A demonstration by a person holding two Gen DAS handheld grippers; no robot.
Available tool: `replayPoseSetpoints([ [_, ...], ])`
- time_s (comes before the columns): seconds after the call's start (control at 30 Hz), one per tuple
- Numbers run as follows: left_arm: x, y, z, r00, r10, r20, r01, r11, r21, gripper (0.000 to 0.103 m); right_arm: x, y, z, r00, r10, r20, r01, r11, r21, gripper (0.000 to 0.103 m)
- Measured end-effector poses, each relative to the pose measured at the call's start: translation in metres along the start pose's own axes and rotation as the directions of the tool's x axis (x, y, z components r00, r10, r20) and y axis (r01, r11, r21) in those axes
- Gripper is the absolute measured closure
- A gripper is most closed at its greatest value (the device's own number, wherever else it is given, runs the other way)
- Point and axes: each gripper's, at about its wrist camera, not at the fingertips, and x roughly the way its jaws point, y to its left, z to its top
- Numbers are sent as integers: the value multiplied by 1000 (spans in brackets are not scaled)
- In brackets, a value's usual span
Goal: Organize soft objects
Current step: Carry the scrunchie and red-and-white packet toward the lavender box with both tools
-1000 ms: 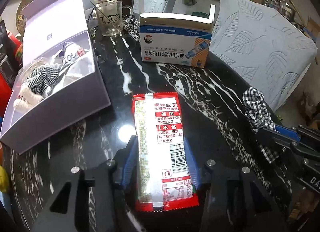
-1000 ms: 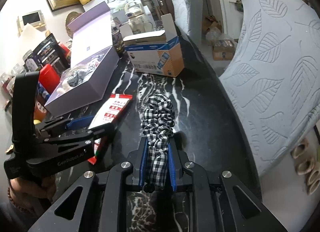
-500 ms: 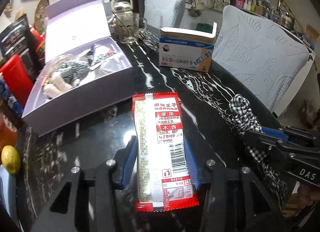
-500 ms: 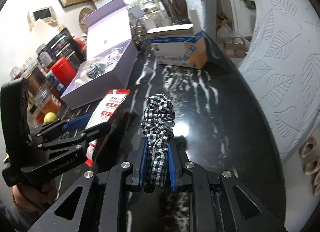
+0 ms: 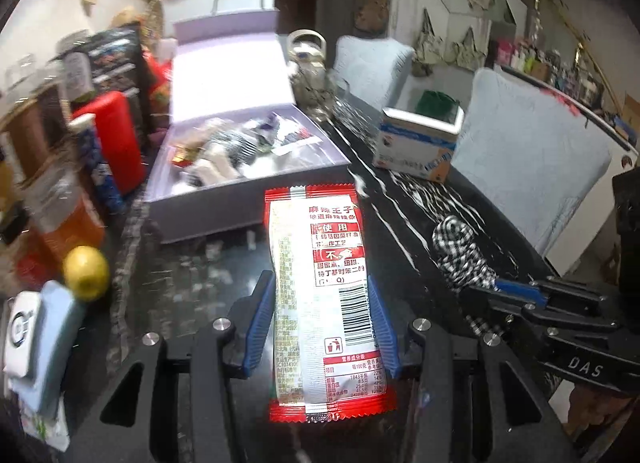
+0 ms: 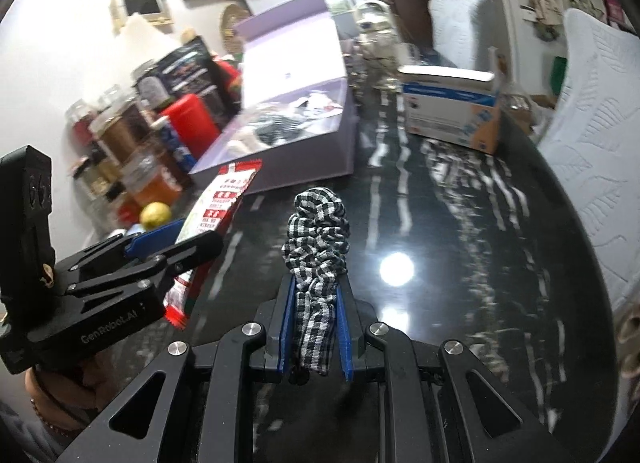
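Left hand-held gripper [image 5: 322, 327]: pinching red snack packet [image 5: 320, 263]
Right hand-held gripper [image 6: 314, 327]: pinching checked scrunchie [image 6: 316, 231]
Lavender box [image 5: 248, 199]: lid up, on desk [image 6: 460, 243]

The red-and-white foil snack packet [image 5: 328, 295] carries Chinese print: "使用", "不含", above a barcode and a bin symbol. The black right tool [image 5: 496, 285] reads "DAS"; the black left tool [image 6: 160, 239] reads "GenRobot.AI".

Black tongs [image 5: 322, 321] w/ blue ribbed pads [image 5: 260, 327], silver screws [image 6: 252, 329], "GenRobot.AI" lettering.
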Motion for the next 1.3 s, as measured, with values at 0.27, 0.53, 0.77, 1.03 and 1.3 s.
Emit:
replayPoseSetpoints([
  [0.27, -39, 28, 3, 995, 53, 83, -47, 996, -75, 57, -2, 41, 5, 997, 81, 5, -80, 994, -80, 84],
  [0.53, -66, 51, 22, 979, 89, 184, -70, 992, -109, 57, -12, 73, 30, 991, 125, 44, -115, 977, -179, 84],
  [0.77, -70, 69, 51, 962, 104, 252, -77, 991, -112, 57, -17, 85, 66, 989, 118, 89, -93, 966, -241, 84],
  [1.03, -67, 82, 92, 946, 94, 311, -66, 993, -100, 57, -21, 93, 109, 982, 119, 148, -74, 957, -279, 84],
  [1.3, -58, 84, 124, 933, 68, 354, -45, 996, -73, 57, -18, 102, 148, 968, 134, 213, -59, 945, -323, 84],
])
